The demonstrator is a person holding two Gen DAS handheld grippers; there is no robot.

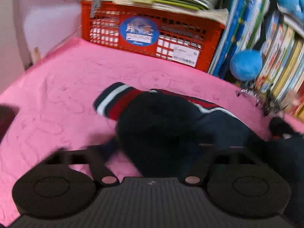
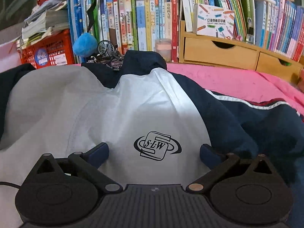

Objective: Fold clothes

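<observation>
At the bottom of the right view the right gripper (image 2: 154, 153) hovers, fingers wide apart, over the jacket (image 2: 237, 117) and its white lining, spread across the pink desk (image 2: 237, 79) for folding, while the left gripper (image 1: 152, 148) sits buried in navy cloth, grip unreadable, the striped cuff (image 1: 114, 100) beyond.

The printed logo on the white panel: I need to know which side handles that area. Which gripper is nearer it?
Right. The right gripper stands open with the logo between its fingers. The left gripper is over dark sleeve fabric; no logo shows there.
</observation>
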